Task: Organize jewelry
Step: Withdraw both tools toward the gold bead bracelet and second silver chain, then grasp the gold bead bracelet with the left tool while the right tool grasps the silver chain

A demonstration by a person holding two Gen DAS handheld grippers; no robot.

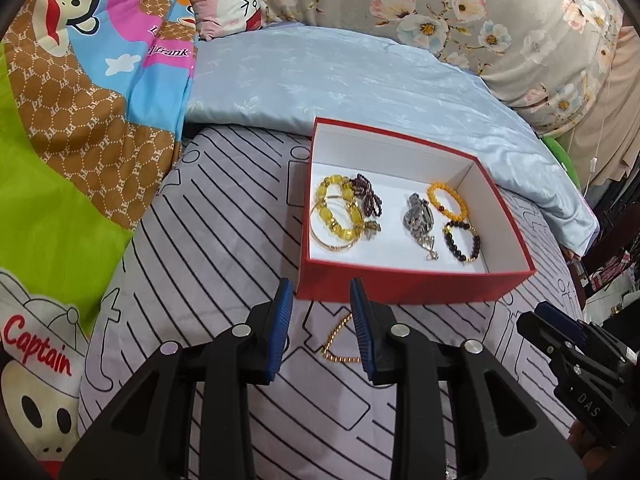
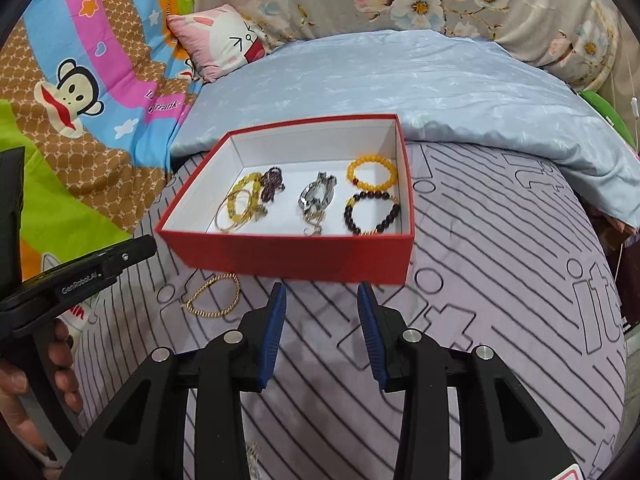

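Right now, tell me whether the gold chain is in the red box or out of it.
Out. The gold chain lies on the striped sheet just in front of the red box, outside its near wall; the other jewelry sits inside.

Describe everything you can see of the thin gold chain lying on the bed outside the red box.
The thin gold chain bracelet is a fine twisted or beaded metal strand, closed into a loose, uneven loop. It lies flat on the lilac striped bedsheet, just in front of the red box's near wall, apart from it. Nothing grips it; from the left wrist view it sits between the open left gripper's fingers.
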